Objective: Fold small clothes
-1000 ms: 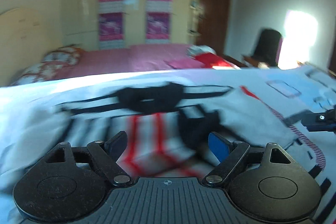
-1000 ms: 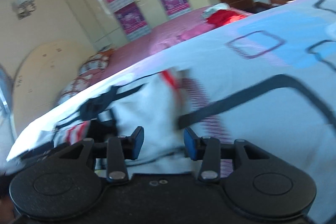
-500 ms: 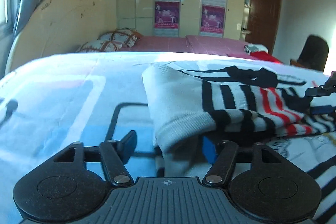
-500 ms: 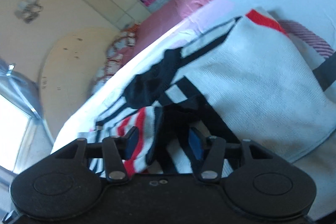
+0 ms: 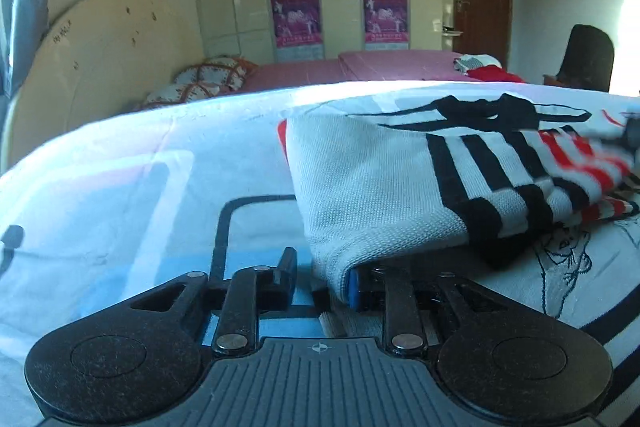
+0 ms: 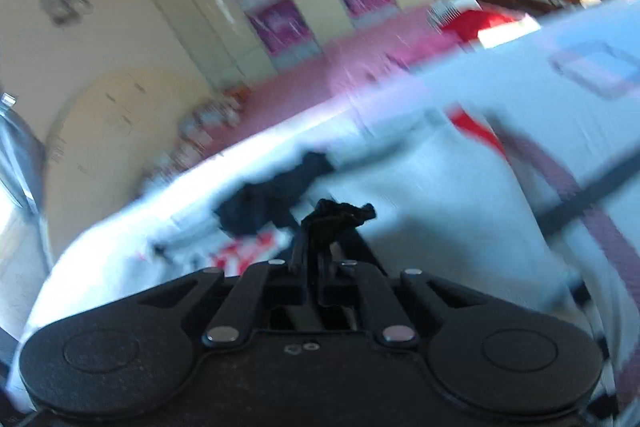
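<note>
sweater [image 5: 384, 187] lies on the bed sheet [image 5: 140, 187]. left hand-held gripper [image 5: 320, 283] is spread, its right finger under the hem. right hand-held gripper [image 6: 314, 271] is clenched on black fabric [image 6: 340, 213].

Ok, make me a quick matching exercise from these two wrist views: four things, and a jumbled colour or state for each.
Things:
1. right gripper
2. left gripper
3. chair
4. far bed cover

States or colours:
A. pink
B. shut on black fabric of the striped garment
C. black, by the door
D. jaws apart, with the garment's white edge between them

Pairs: 1-B, 2-D, 3-C, 4-A
</note>
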Motion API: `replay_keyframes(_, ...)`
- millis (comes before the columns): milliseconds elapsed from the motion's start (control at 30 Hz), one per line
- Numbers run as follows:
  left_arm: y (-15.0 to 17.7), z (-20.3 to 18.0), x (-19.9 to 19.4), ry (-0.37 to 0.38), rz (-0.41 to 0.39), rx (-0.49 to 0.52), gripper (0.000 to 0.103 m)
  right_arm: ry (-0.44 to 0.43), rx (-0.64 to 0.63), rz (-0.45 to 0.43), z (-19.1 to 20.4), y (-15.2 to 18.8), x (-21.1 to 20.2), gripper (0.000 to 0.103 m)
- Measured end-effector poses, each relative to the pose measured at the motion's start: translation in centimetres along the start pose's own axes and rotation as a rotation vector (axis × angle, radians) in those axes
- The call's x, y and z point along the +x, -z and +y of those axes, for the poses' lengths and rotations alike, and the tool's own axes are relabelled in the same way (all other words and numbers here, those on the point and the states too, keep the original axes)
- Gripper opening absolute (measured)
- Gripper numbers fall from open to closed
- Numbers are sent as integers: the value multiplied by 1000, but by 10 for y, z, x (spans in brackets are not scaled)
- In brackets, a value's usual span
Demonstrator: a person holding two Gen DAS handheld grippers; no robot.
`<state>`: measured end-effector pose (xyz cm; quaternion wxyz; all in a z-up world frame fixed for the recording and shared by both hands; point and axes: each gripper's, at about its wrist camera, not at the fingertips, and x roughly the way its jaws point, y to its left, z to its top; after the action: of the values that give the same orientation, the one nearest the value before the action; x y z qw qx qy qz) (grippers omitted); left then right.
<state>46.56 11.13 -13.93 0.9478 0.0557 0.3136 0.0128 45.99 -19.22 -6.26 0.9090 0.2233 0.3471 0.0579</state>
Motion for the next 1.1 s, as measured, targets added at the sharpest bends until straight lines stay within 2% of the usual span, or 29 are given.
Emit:
replay_keyframes(100,-2,-2,-9,23,-6,-4,26,14,19,22,-8,7,6,8)
replay_keyframes(167,0,0,-7,16,0,-11,27,5,47,26,-11,6,7,16)
replay_keyframes(200,1,2,-7,17,-2,-30,32,5,55,36,-12,4,9,15)
replay_keyframes(267,3,5,-8,12,-9,-43,33,12,46,30,-13,2,10,7)
replay_keyframes(367,5,8,-6,23,-10,-64,33,-26,-2,-44,-7,-3,-5,6)
replay_keyframes(433,6,11,-4,35,-4,-83,33,-31,-39,-63,-2,-5,-10,6)
replay_keyframes(667,6,16,-1,50,9,-107,36,20,-20,-2,-22,14,2,6)
replay_keyframes(867,5,13,2,48,20,-100,37,42,-55,2,-25,25,-7,4)
replay_keyframes(933,3,10,1,40,27,-77,38,32,-26,-4,-31,27,-6,4)
replay_keyframes(1000,3,8,0,16,29,-55,54,42,-30,-9,-30,25,-7,4)
replay_keyframes(1033,3,9,-1,13,29,-59,56,47,-34,-9,-30,25,-7,4)
replay_keyframes(1100,4,18,-6,57,33,-92,57,40,-31,3,-31,25,-6,4)
